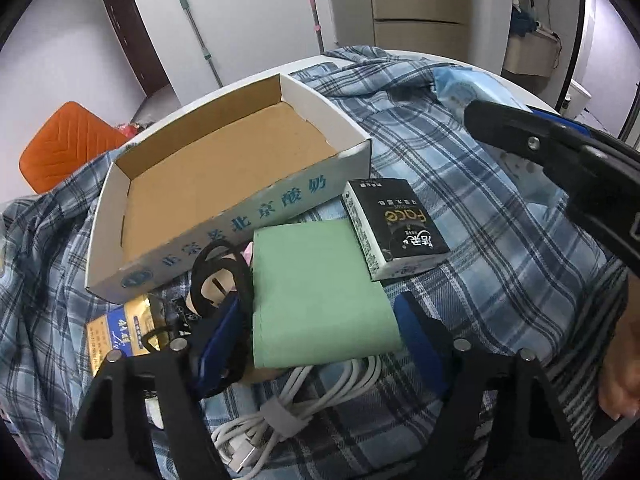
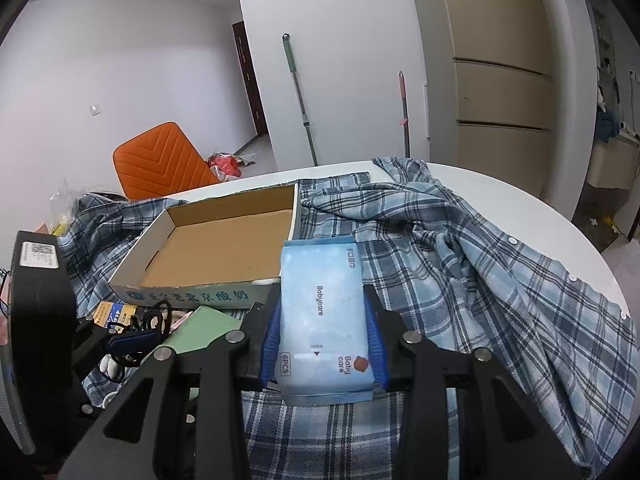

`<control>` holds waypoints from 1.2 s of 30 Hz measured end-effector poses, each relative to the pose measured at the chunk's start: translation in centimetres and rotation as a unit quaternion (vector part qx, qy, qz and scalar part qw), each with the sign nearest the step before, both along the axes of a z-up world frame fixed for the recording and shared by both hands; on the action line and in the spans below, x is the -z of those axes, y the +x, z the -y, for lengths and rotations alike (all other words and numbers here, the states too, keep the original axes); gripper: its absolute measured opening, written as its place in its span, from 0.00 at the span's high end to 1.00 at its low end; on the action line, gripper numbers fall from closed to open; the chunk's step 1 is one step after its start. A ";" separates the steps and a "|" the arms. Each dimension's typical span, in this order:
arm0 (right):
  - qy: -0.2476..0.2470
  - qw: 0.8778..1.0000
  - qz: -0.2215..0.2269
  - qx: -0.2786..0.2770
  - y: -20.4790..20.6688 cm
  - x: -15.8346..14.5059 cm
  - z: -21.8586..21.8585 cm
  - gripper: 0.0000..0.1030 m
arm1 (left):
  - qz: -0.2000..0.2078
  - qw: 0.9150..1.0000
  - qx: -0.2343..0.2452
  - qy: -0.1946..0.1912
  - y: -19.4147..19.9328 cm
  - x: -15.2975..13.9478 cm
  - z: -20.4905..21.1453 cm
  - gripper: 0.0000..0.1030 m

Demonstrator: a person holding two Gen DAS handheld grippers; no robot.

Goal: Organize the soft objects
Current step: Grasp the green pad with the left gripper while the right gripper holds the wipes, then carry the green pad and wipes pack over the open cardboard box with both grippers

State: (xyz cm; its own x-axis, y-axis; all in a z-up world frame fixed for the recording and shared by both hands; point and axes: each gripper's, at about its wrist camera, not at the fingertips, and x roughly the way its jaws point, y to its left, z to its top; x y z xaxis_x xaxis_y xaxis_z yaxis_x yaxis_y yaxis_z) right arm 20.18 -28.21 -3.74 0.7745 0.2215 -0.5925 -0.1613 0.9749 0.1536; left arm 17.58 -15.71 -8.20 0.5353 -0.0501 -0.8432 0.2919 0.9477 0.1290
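Left wrist view: the cardboard tray (image 1: 224,184) is empty, so by my judgement nothing has been sorted yet. Blue print on its side reads "北京酸奶". In front of it on the plaid shirt (image 1: 480,240) covering the surface lie a folded green cloth (image 1: 320,292), a dark tissue pack (image 1: 394,228) printed "Face", a gold packet (image 1: 120,332) whose writing is too small to read, a black strap (image 1: 216,276) and a coiled white cable (image 1: 304,396). The left tongs (image 1: 320,344) straddle the green cloth, half open; whether the blue pads press on it I cannot tell.

Right wrist view: the right tongs (image 2: 323,344) are clamped on a pale blue wipes pack (image 2: 322,312), held above the shirt just in front of the tray. It reads "Babycare", "OPEN", "6PCS" and "Baby care". The tray's near wall shows "北京酸奶" again.
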 end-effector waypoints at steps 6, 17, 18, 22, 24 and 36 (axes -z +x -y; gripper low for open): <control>-0.001 1.000 -0.002 -0.001 0.1 0.1 -0.1 0.64 | 0.010 1.000 0.004 -0.012 -1.0 -1.1 -0.7 0.29; 0.001 1.000 0.000 -0.002 0.0 0.0 0.0 0.65 | 0.075 0.994 0.010 -0.082 -5.3 -5.1 -5.7 0.29; -0.001 1.000 0.009 -0.003 -0.3 -0.2 -0.1 0.65 | 0.100 0.991 0.009 -0.090 -5.8 -5.6 -6.3 0.29; -0.017 0.998 0.059 -0.018 -1.9 -1.3 -1.1 0.65 | 0.174 0.976 -0.005 -0.130 -7.2 -6.9 -8.6 0.29; -0.026 0.996 0.080 -0.028 -2.6 -1.8 -1.6 0.65 | 0.224 0.965 -0.009 -0.136 -8.0 -7.5 -9.5 0.29; -0.027 0.984 0.168 -0.045 -1.9 -10.4 -5.9 0.65 | 0.394 0.908 -0.011 -0.139 -7.1 -11.8 -13.2 0.29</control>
